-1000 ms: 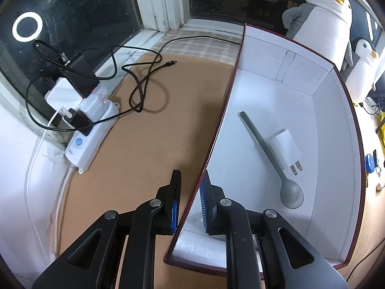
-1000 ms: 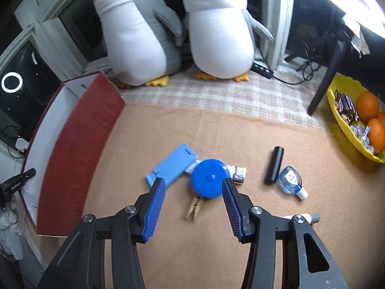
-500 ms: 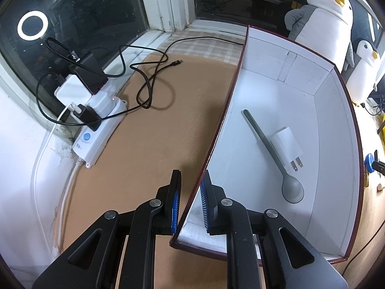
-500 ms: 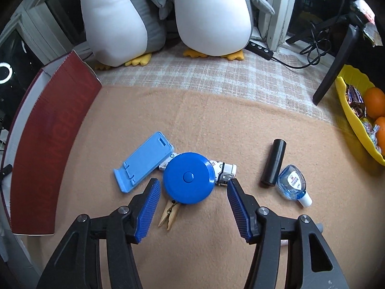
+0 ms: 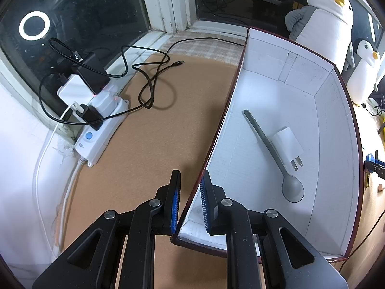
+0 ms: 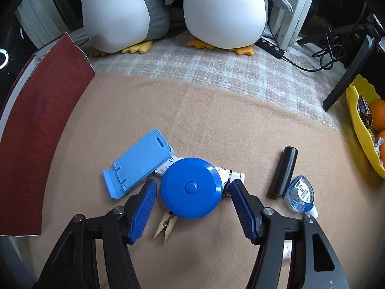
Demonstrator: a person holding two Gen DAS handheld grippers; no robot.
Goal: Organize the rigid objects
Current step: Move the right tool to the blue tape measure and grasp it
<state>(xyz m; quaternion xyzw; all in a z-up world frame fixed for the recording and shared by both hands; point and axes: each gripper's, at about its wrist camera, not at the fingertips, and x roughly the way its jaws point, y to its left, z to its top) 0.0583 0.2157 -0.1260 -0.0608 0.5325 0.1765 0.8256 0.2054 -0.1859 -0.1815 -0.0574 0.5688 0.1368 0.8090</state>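
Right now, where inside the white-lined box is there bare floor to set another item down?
The white-lined box has bare floor at its far end, beyond the grey spoon's handle tip, and along the left wall between the spoon and the left gripper. The middle is crowded: the white plug adapter lies against the spoon.

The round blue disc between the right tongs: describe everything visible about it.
The round blue disc looks like smooth hard plastic, with a raised button at its centre and a seam near its rim. It lies flat on the tan blanket, overlapping a patterned white tube and the tip of a wooden clothespin. The right tongs straddle it, open, pads not touching.
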